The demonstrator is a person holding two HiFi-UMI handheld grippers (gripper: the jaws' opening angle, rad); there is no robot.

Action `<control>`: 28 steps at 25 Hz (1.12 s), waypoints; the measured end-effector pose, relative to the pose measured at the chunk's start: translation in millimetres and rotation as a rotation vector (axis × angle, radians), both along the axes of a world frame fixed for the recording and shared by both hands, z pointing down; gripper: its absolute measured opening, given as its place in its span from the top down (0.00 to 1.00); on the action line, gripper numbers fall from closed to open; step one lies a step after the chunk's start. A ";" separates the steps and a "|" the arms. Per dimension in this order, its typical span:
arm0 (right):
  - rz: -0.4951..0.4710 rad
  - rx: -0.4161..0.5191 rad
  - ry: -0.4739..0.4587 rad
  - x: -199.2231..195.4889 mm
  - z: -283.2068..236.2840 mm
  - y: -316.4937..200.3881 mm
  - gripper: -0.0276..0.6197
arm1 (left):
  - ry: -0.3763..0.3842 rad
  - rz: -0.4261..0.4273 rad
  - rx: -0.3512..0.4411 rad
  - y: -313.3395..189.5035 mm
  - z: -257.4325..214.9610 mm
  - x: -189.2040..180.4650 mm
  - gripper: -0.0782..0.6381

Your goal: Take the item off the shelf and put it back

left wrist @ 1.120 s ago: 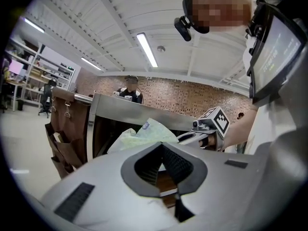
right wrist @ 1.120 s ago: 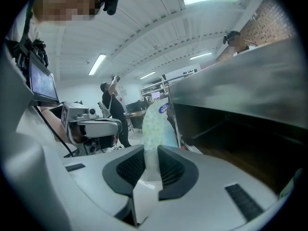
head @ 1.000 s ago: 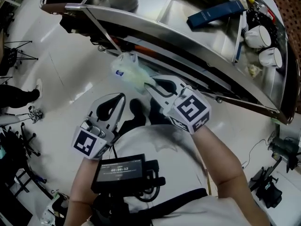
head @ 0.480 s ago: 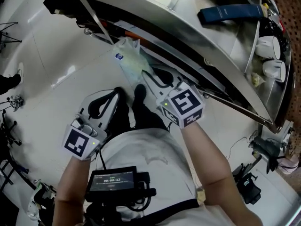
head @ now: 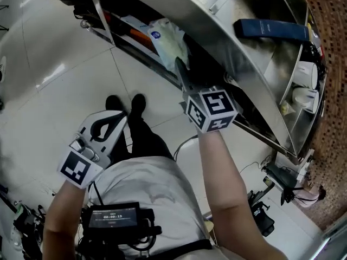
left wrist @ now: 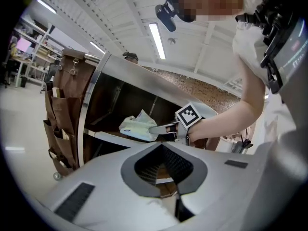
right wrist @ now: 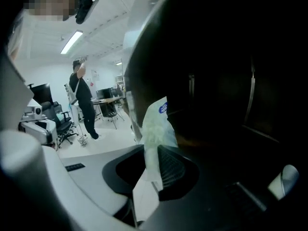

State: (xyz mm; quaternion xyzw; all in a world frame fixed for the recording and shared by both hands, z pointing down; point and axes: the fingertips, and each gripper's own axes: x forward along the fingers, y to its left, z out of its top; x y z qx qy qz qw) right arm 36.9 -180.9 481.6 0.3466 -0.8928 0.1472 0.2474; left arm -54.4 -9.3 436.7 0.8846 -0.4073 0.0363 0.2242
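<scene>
At the lower shelf (left wrist: 106, 137), the right gripper (head: 179, 66), pinched narrowly on the plastic packet (head: 168, 39), seems to be replacing it; next, let go. The left gripper (head: 122, 119) has its jaws together, empty.

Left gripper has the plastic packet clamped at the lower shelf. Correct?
No, it is the right gripper that has the plastic packet clamped at the lower shelf; the right gripper view shows it between its jaws. The left gripper is shut, empty.
</scene>
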 end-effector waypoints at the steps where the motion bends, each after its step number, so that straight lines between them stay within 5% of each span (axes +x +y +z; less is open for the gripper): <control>1: 0.033 0.014 0.006 5.9 2.2 -9.3 0.86 | 0.005 -0.004 -0.008 0.2 2.6 -0.4 0.88; 7: 0.280 0.068 0.049 45.6 23.7 -58.2 0.86 | 0.001 -0.019 -0.026 4.5 8.1 -5.1 0.88; 11: 0.322 0.133 0.138 66.4 31.5 -78.4 0.86 | 0.005 -0.025 -0.027 6.2 7.3 -5.6 0.88; 19: 0.379 0.196 0.173 89.2 45.1 -91.8 0.84 | 0.013 -0.029 -0.023 5.1 7.2 -1.3 0.88; 28: 0.437 0.172 0.054 92.7 44.7 -90.1 0.57 | 0.015 -0.028 -0.026 3.9 5.4 -2.9 0.88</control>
